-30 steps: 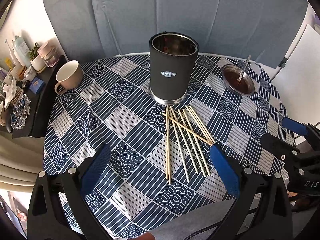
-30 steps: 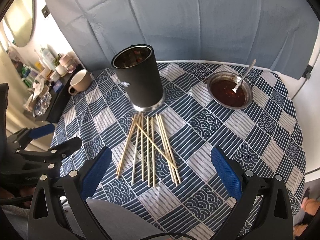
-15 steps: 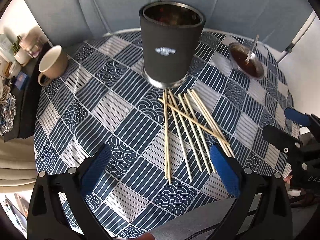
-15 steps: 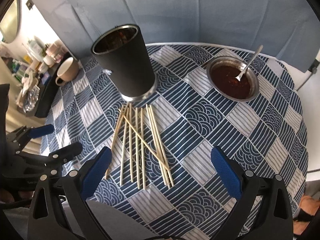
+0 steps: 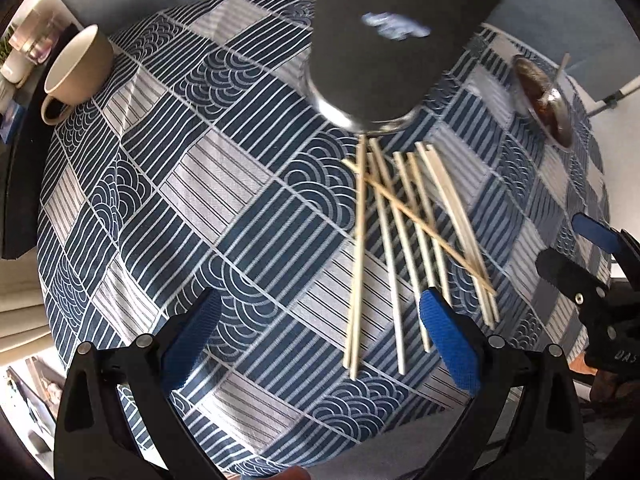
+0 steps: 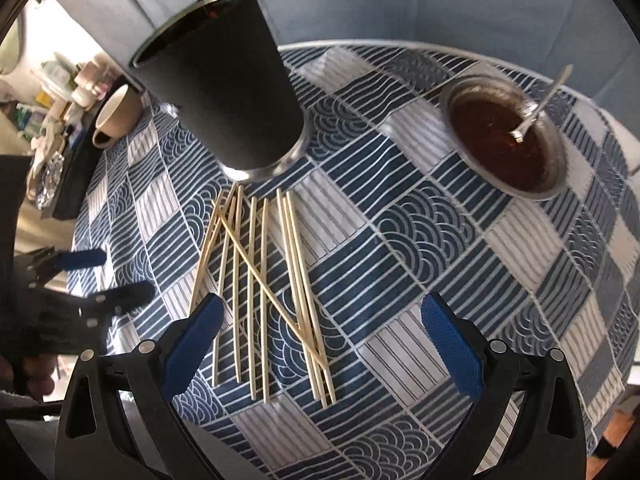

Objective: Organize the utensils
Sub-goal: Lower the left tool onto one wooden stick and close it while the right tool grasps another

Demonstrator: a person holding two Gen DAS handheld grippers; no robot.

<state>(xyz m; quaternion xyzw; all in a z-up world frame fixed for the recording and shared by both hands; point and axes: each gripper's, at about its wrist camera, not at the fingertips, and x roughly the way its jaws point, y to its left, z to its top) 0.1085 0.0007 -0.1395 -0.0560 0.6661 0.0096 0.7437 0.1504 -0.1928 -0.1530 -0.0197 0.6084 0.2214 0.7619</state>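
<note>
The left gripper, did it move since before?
Yes. The left gripper went forward and down toward the black cup, which now looms much larger and nearer in its view, above the chopsticks.

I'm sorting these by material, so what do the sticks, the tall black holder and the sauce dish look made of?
Sticks: pale, matte, likely bamboo or wood. Holder: matte black sleeve over shiny metal, seen at rim and base. Sauce dish: reflective grey rim, probably steel.
</note>
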